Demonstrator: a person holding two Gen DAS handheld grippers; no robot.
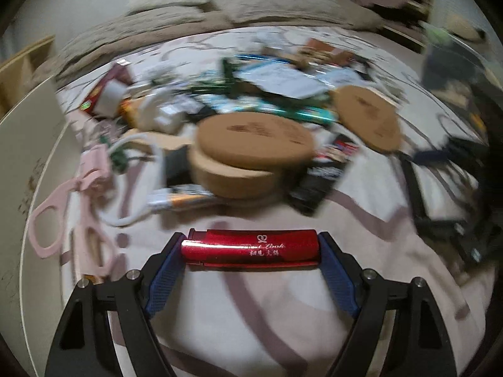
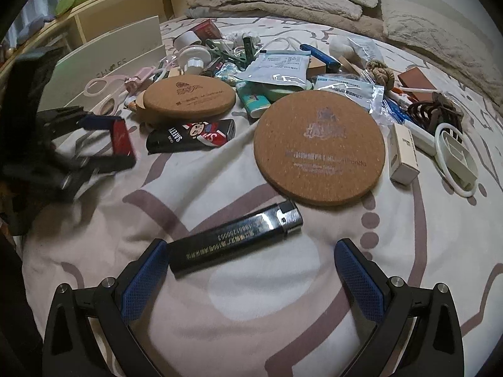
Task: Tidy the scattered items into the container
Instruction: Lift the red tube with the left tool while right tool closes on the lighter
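Observation:
My left gripper is shut on a red lighter, held crosswise between its blue pads above the bedspread; it also shows in the right wrist view at the left, blurred. My right gripper is open, low over a black lighter that lies slanted on the sheet, its base against the left pad. A white shoe box stands at the far left.
Two cork mats, a printed black lighter, pink scissors, sachets, a white ring, a small carton and much clutter lie on the bedspread. Pillows and a wooden shelf are behind.

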